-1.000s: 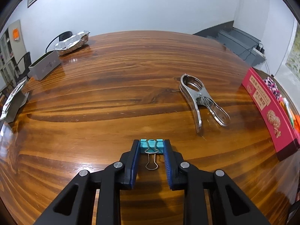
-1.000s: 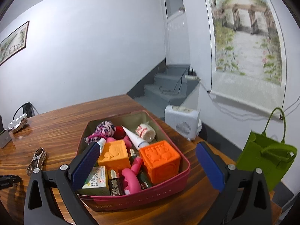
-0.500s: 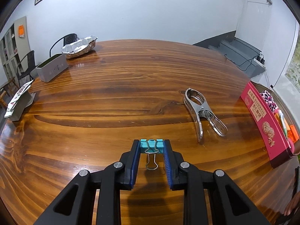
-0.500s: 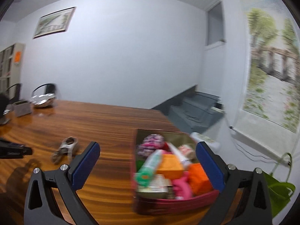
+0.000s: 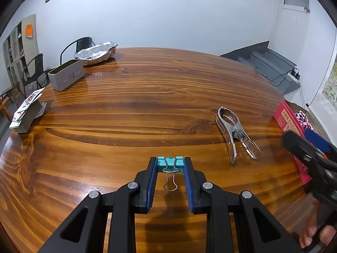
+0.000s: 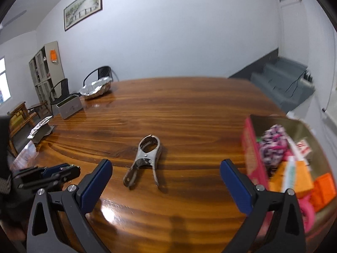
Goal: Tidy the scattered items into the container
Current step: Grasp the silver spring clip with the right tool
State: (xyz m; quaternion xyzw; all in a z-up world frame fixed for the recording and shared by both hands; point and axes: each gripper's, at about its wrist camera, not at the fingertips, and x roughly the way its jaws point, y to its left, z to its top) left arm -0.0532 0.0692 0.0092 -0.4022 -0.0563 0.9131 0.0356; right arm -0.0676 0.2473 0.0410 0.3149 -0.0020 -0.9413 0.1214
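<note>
Swung round since the earlier frame: right gripper [image 6: 166, 181], formerly over the red container [image 6: 252, 147], now faces the metal clamp [image 6: 145, 158] lying flat on the worktop [image 6: 189, 109], jaws wide apart and empty. Left gripper [image 5: 170, 164]: unchanged, clamped on a turquoise binder clip [image 5: 170, 162] (wire handle hanging between the pads). Container stands right of the clamp, full of toys.

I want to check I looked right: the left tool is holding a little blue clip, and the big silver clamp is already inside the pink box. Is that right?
Not quite. The big silver clamp is not inside the pink box; it lies on the wooden table, to the left of the box, as the right wrist view shows. The left tool does hold the little blue clip.
</note>
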